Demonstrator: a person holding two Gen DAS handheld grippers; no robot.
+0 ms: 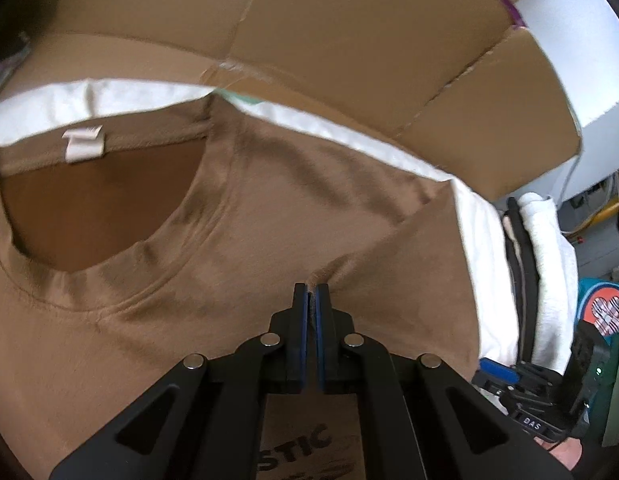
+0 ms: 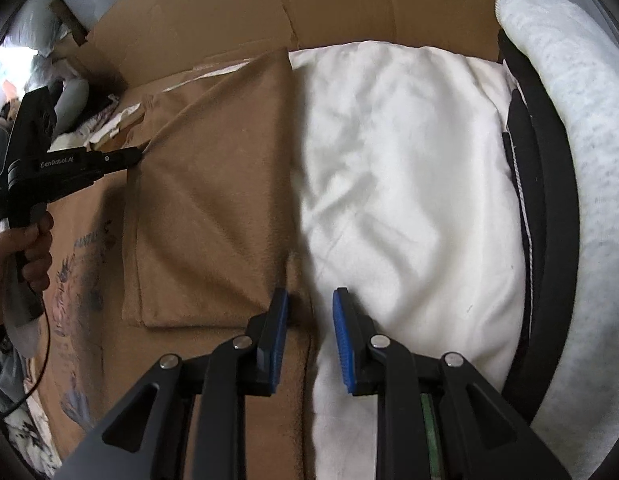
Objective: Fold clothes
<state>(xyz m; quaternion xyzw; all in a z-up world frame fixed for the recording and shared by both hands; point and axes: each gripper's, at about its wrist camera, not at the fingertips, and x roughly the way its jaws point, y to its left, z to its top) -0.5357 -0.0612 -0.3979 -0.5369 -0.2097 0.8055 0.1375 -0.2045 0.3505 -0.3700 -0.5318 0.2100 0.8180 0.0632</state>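
The brown tee (image 2: 213,200) lies on cardboard (image 2: 349,8), one side folded over, its long axis running away from the right gripper (image 2: 309,312). The left gripper (image 1: 311,292) is pinched shut on the fold near the collar (image 1: 157,264). The right gripper's jaws gape just above the fold's near corner. White bedding (image 2: 409,180) touches the tee's right edge; bare cardboard lies beyond.

Cluttered home room: flattened cardboard (image 1: 349,20) as backing, white bedding (image 2: 409,160), heaped laundry (image 2: 581,160), loose cables (image 1: 617,200).
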